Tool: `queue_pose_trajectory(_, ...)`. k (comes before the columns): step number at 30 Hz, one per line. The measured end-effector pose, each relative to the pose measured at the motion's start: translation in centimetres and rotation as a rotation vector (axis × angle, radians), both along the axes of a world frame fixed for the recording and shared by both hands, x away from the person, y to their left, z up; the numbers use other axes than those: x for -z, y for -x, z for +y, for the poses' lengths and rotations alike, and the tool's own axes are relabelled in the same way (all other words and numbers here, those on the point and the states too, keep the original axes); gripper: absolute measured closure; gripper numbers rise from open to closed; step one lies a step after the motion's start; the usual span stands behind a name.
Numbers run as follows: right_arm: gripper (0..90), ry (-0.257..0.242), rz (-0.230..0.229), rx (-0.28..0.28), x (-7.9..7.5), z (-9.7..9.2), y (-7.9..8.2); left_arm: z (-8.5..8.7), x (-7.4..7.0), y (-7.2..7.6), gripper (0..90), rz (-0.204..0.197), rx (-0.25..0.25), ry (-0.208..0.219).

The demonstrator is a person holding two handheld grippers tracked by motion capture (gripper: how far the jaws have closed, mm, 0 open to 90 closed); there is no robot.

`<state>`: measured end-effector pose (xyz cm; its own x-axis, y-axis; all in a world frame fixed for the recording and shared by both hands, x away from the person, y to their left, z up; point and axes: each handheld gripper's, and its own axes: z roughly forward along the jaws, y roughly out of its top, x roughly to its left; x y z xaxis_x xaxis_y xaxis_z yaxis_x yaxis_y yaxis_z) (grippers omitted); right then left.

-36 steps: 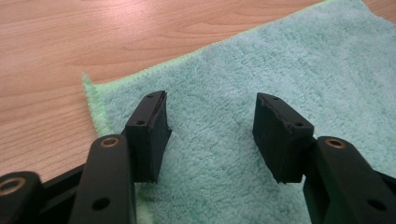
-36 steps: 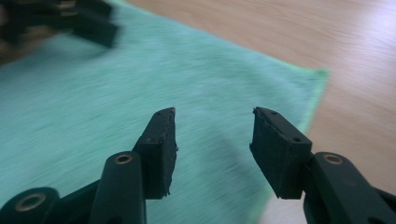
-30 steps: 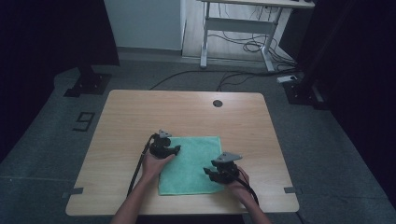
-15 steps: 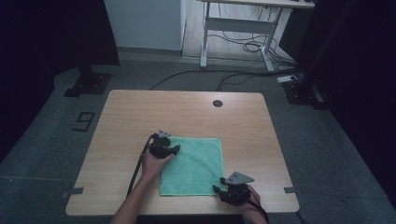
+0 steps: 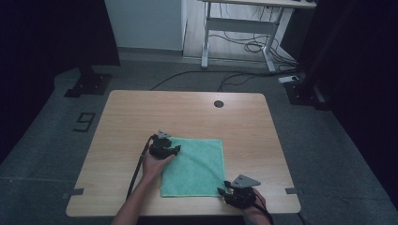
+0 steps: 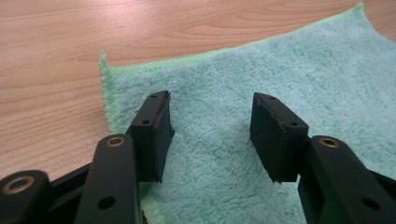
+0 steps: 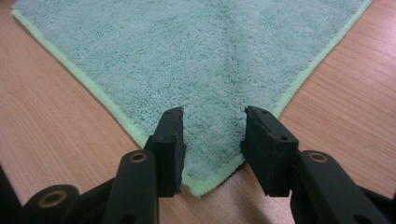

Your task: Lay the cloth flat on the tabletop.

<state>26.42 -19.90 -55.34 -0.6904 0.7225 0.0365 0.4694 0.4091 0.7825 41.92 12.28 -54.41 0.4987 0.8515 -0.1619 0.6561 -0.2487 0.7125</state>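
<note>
A green terry towel (image 5: 195,166) lies flat on the wooden table (image 5: 187,112), near the front edge. My left gripper (image 5: 176,150) rests low at the towel's far left corner. In the left gripper view its jaws stand open (image 6: 212,119) over the towel (image 6: 261,65), gripping nothing. My right gripper (image 5: 224,191) sits at the near right corner. Its jaws (image 7: 212,126) have just been closing. They straddle the corner of the towel (image 7: 187,51), which lies flat between them, and the pads do not press on it.
A dark round hole (image 5: 218,103) sits in the tabletop at the back. A white desk frame (image 5: 239,28) and loose cables (image 5: 244,47) stand on the floor beyond the table. A black stand base (image 5: 87,84) sits at the left.
My right gripper has moved from the towel's right edge back toward the table's front, down to the near right corner. The left gripper and the towel have stayed put.
</note>
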Motion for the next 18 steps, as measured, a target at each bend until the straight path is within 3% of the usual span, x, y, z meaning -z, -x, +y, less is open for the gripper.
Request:
queue_pose_trajectory(10, 57.9, -0.003, 0.007, 0.046, 0.0, -0.5, -2.8, -0.7, -0.3, -2.7, 47.5, 0.028, 0.006, -0.021)
queue_pose_trajectory(15, 56.2, -0.005, 0.012, 0.048, -0.1, -0.5, -3.0, -1.2, -0.5, -2.8, 43.6, 0.037, 0.019, -0.050)
queue_pose_trajectory(18, 55.3, -0.027, -0.010, 0.031, -1.0, -0.1, -2.7, -1.1, -1.1, -2.5, 43.9, 0.033, 0.015, -0.008)
